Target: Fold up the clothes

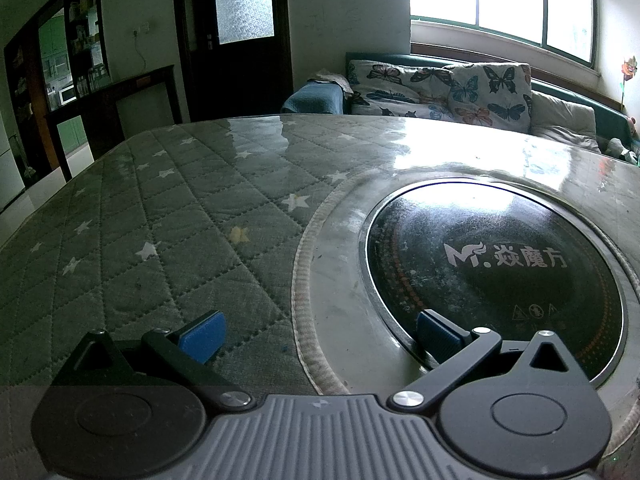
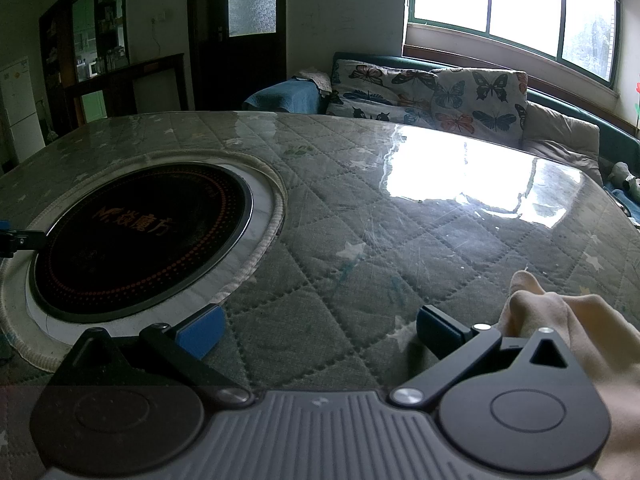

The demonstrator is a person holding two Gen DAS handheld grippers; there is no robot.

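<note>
A cream garment lies bunched at the lower right of the right wrist view, on the quilted green table cover. My right gripper is open and empty, just left of the garment; its right finger is close to the cloth. My left gripper is open and empty, low over the cover at the rim of a round black cooktop. No garment shows in the left wrist view. The tip of the left gripper shows at the right wrist view's left edge.
The black cooktop is set into the table under a glossy clear sheet. Behind the table is a sofa with butterfly cushions, under a bright window. A dark door and shelves stand at the back left.
</note>
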